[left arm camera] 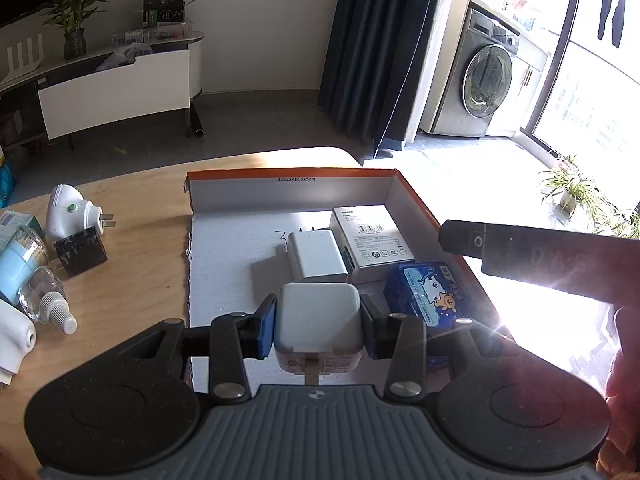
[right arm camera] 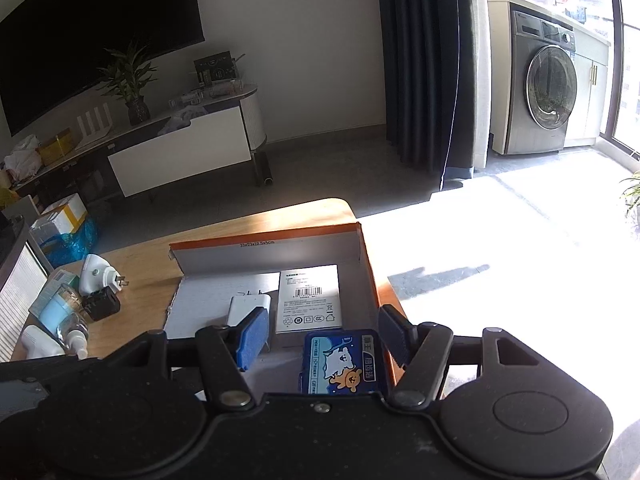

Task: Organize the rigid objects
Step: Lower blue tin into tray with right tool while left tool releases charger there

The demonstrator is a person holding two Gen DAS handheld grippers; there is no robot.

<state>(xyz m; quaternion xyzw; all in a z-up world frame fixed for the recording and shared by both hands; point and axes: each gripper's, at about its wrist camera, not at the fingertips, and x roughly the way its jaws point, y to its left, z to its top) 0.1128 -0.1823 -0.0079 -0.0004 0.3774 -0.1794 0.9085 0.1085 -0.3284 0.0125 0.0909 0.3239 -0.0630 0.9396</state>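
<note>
- I see the wooden table (left arm camera: 132, 196) carrying everything, its far rounded corner in sunlight.
- On it sits the orange-rimmed cardboard box (left arm camera: 288, 190), a shallow open tray with a white floor; the right wrist view shows the same box (right arm camera: 264, 252) from nearer its right wall.
- Inside, against the far right corner, lies a white carton (left arm camera: 370, 242) printed with a barcode, flat on its back.
- Just left of that carton, touching or almost touching it, lies a white charger (left arm camera: 316, 256) with its prongs pointing to the far wall.
- Nearer me along the right wall lies a blue tin (left arm camera: 430, 292) with a cartoon bear on the lid, also plain in the right view (right arm camera: 346, 362).
- My left gripper (left arm camera: 319, 324) is clenched on a white cube adapter (left arm camera: 319, 320), blue pads pressed to both its sides, held over the near part of the box floor; I cannot tell whether it touches the floor.
- My right gripper (right arm camera: 324, 336) stands released, its jaws wide apart with the blue tin lying between and below them, untouched.
- Outside the box, well to the left on the table, lie a white plug-in device (left arm camera: 70, 212), a black cube (left arm camera: 82, 251) just beside it, a pale blue jar (left arm camera: 18, 264) and a clear bottle (left arm camera: 46, 300).
</note>
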